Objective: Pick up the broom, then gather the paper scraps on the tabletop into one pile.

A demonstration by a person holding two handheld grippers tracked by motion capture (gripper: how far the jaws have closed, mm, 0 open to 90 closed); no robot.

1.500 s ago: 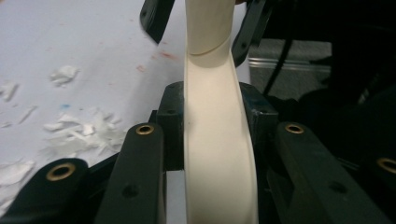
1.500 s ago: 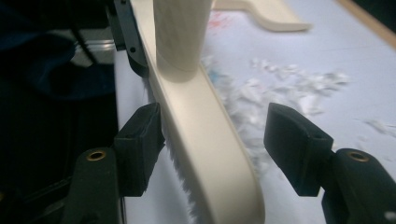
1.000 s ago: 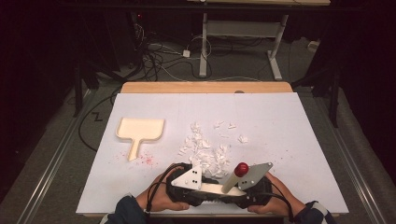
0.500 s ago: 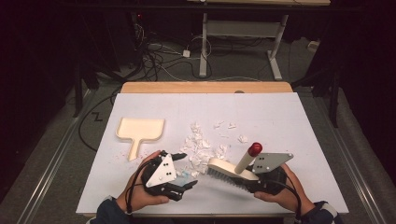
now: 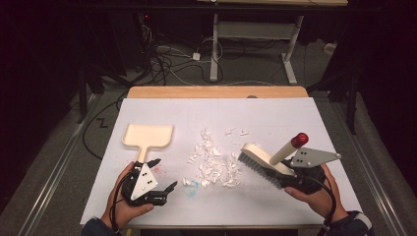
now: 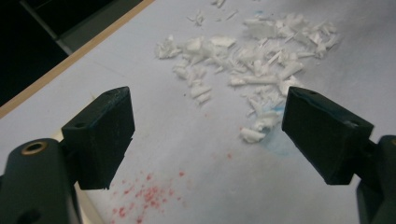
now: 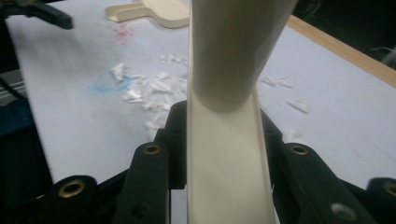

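My right gripper (image 5: 294,173) is shut on a cream brush (image 5: 258,158), held tilted above the white sheet at the right. The brush's handle ends in a red tip (image 5: 300,139). In the right gripper view the brush handle (image 7: 224,154) is clamped between both jaws. A pile of white paper scraps (image 5: 214,164) lies mid-table, just left of the bristles. My left gripper (image 5: 164,173) hovers at the front left, its jaws just opened wide with nothing between them. Beyond the left gripper (image 6: 205,112) lie the scraps (image 6: 252,60). A cream dustpan (image 5: 147,136) lies behind the left gripper.
The white sheet (image 5: 295,118) covers a table with a wooden far edge (image 5: 216,92). Red specks (image 6: 144,196) and a blue smear (image 6: 275,135) mark the sheet near the left gripper. Dark floor with cables and desk legs lies beyond.
The two grippers were together at the brush near the front edge. The left one has let go, opened and moved left; the right one has carried the brush right and upward.
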